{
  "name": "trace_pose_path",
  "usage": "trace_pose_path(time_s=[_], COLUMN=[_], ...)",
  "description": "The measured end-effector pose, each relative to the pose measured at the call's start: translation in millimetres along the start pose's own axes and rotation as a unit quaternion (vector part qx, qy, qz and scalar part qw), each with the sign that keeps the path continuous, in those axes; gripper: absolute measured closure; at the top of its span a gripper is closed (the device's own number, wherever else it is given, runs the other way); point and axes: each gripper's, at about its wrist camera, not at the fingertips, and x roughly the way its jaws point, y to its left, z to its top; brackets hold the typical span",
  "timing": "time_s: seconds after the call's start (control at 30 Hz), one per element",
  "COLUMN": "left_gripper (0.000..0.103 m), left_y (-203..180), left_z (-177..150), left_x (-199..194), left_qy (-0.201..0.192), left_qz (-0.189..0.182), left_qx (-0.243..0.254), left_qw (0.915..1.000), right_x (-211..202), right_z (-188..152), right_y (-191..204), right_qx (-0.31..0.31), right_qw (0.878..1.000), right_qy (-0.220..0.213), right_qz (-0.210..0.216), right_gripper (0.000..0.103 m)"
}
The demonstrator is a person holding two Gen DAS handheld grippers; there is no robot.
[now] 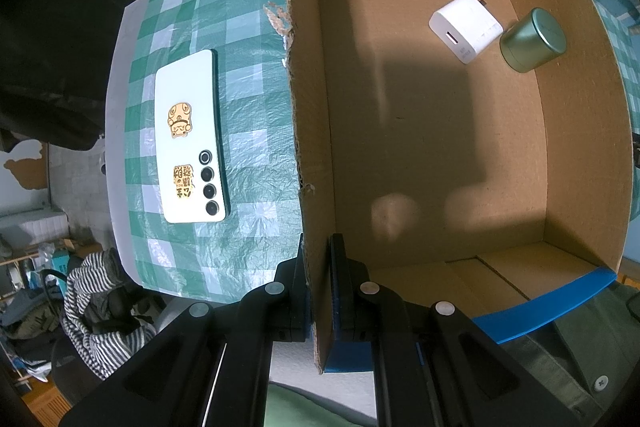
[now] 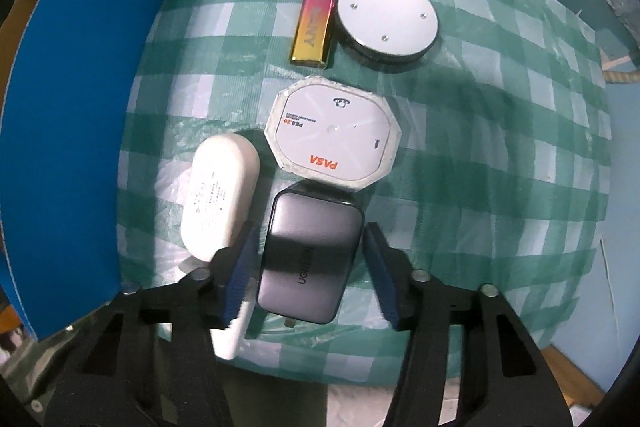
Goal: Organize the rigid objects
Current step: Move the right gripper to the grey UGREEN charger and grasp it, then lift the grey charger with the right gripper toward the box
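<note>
In the left wrist view my left gripper [image 1: 318, 287] is shut on the torn side wall of the cardboard box [image 1: 308, 107]. Inside the box lie a white charger cube [image 1: 464, 27] and a green metal tin [image 1: 534, 41]. A white phone [image 1: 192, 139] with gold stickers lies on the checked cloth outside the box. In the right wrist view my right gripper [image 2: 310, 273] is open, its fingers on either side of a grey charger [image 2: 308, 259], apart from it. A white oval charger [image 2: 218, 199] lies just left, beside the left finger.
Beyond the grey charger lie a white octagonal PASA disc [image 2: 332, 135], a pink-yellow lighter [image 2: 316, 19] and a round silver-topped puck [image 2: 386, 17]. The box's blue outer wall [image 2: 68, 131] stands at the left. The table edge is near in both views.
</note>
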Motion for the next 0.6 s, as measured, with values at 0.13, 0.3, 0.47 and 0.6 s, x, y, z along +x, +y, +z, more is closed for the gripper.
trace_pose_path(time_s=[0.13, 0.3, 0.47, 0.6], left_gripper=[0.096, 0.096, 0.096, 0.095], left_y=[0, 0, 0, 0], left_z=[0, 0, 0, 0], left_x=[0, 0, 0, 0], left_qy=[0.0, 0.0, 0.0, 0.001], left_qz=[0.0, 0.0, 0.0, 0.0], left_qx=[0.0, 0.0, 0.0, 0.0], left_qw=[1.0, 1.0, 1.0, 1.0], right_x=[2, 6, 13, 17], right_z=[0, -7, -7, 2], right_y=[4, 18, 20, 21], right_qx=[-0.016, -0.079, -0.087, -0.083], right_qw=[1.0, 0.996, 0.996, 0.996], right_qy=[0.001, 0.006, 0.011, 0.011], right_qz=[-0.005, -0.035, -0.034, -0.027], right_gripper=[0.057, 0.06, 0.06, 0.061])
